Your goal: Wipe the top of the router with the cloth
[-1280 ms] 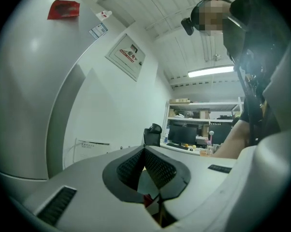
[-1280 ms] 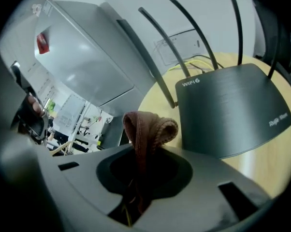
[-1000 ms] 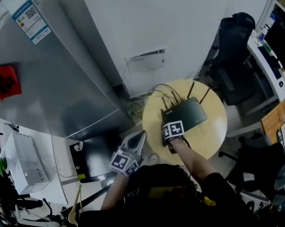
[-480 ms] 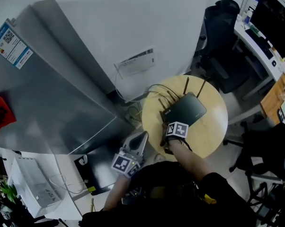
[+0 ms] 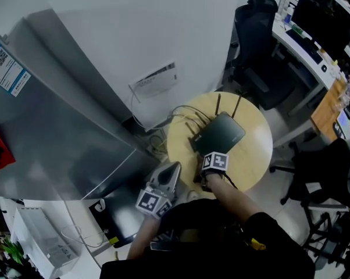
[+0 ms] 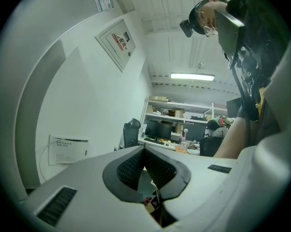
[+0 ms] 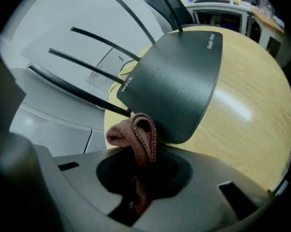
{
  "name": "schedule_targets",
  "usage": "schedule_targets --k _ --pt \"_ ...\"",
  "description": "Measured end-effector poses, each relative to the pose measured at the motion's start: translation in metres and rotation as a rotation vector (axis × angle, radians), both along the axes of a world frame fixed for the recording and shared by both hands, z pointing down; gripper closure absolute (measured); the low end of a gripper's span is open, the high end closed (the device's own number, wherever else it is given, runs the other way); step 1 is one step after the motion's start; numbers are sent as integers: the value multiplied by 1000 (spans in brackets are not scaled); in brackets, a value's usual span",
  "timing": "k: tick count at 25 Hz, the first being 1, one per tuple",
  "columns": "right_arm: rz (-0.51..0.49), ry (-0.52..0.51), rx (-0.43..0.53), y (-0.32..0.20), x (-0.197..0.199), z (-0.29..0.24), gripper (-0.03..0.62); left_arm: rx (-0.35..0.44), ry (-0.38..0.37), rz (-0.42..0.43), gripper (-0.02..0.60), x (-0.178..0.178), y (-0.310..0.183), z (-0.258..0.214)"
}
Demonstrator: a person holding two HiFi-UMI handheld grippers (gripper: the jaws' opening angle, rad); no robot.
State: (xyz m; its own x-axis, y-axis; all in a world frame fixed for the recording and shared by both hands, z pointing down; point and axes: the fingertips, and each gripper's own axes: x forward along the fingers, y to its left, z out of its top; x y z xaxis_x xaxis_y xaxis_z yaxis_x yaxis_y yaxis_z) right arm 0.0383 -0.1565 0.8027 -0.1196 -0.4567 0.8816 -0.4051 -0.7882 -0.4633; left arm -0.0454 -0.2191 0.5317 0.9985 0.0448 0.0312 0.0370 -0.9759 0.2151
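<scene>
Cloth (image 7: 136, 134), pinched in right tool (image 7: 136, 175), sits at router's (image 7: 172, 81) near edge, perhaps touching; next, press and sweep across router's top. Left tool (image 6: 144, 153) is closed, empty.

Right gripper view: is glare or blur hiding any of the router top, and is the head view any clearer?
Right gripper view: router top sharp, with only a soft sheen; the bright glare patch sits on the table beside it; cloth in focus; edges bend from the wide lens. Head view: router small, dark, no surface detail.
</scene>
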Motion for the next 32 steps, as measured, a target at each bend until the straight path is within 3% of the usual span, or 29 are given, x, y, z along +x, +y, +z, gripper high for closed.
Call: schedule_targets --k 5,11,15,20,24,32 --pt "-86 34 -30 16 5 2 533 -8 18 27 584 9 8 -6" --pt "-312 118 -77 33 5 2 533 -14 32 40 584 19 13 -6" --pt "-402 117 -81 48 7 3 533 -14 27 31 584 27 22 -9" --pt "-581 126 -87 63 16 3 533 -1 32 -22 584 42 35 -11" --pt "-753 191 -100 75 31 4 533 -5 27 -72 584 55 49 -11" --pt "-962 238 -72 82 61 -2 533 14 9 -146 584 79 70 -9"
